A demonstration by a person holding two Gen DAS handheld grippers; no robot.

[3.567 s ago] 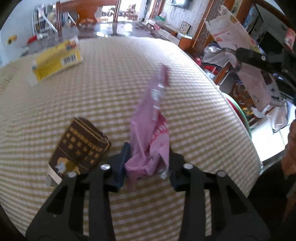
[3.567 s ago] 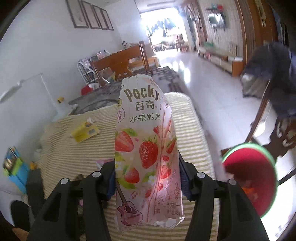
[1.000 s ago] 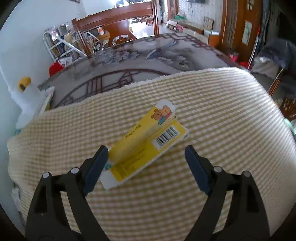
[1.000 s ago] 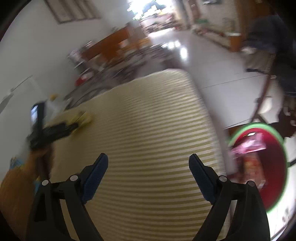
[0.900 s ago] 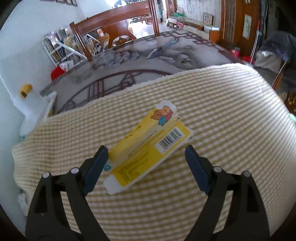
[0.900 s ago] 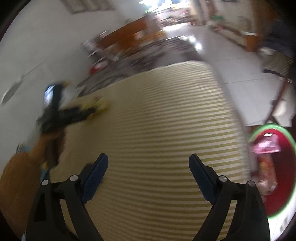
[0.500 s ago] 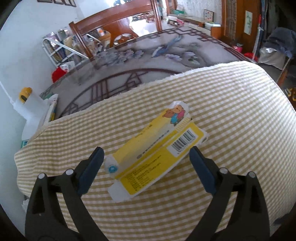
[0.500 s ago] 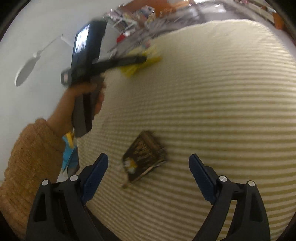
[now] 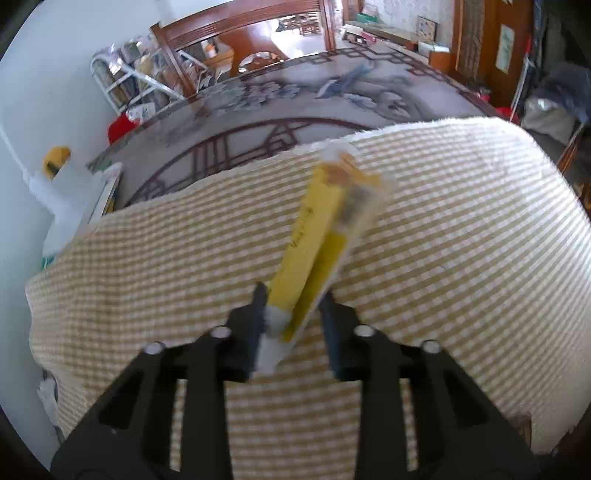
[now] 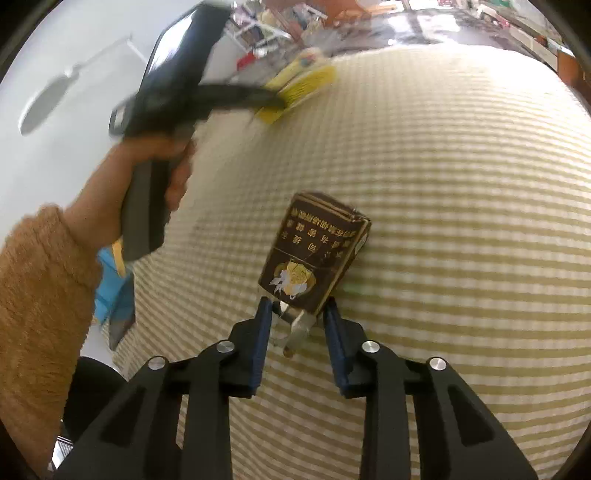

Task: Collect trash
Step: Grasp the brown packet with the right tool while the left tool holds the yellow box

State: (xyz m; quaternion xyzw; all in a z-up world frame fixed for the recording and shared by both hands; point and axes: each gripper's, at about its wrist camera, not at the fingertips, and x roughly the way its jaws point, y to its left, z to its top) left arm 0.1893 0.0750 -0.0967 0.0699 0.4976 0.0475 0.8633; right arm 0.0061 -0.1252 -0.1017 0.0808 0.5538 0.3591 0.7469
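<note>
Left claw (image 9: pixel 293 314) is closing, and its jaws are pinched on the near end of the yellow box (image 9: pixel 321 236). The box sticks out ahead of the claw, blurred, its far end tilted up over the checked cloth (image 9: pixel 461 258). From the right wrist camera the same grip shows far off at upper left: the left hand (image 10: pixel 155 173), in a fuzzy orange sleeve (image 10: pixel 37 277), grips the handle with the yellow box at the tip.

Right claw (image 10: pixel 297 325) is closing too. The dark brown packet (image 10: pixel 314 254) lies flat on the cloth just ahead of it, and only the packet's pale silver tab sits between the blue pads; whether they press on it yet I cannot tell. The packet's body reaches away and a little to the right.

Room to move: open cloth spreads wide to the right of both claws and beyond the packet. The two claws are well apart. In the left view the cloth's far edge runs just past the yellow box, and the bare patterned table (image 9: pixel 295 110) carries on behind it to a wooden chair (image 9: pixel 240 22). The cloth's left edge drops off near a white wall (image 9: pixel 37 92).
</note>
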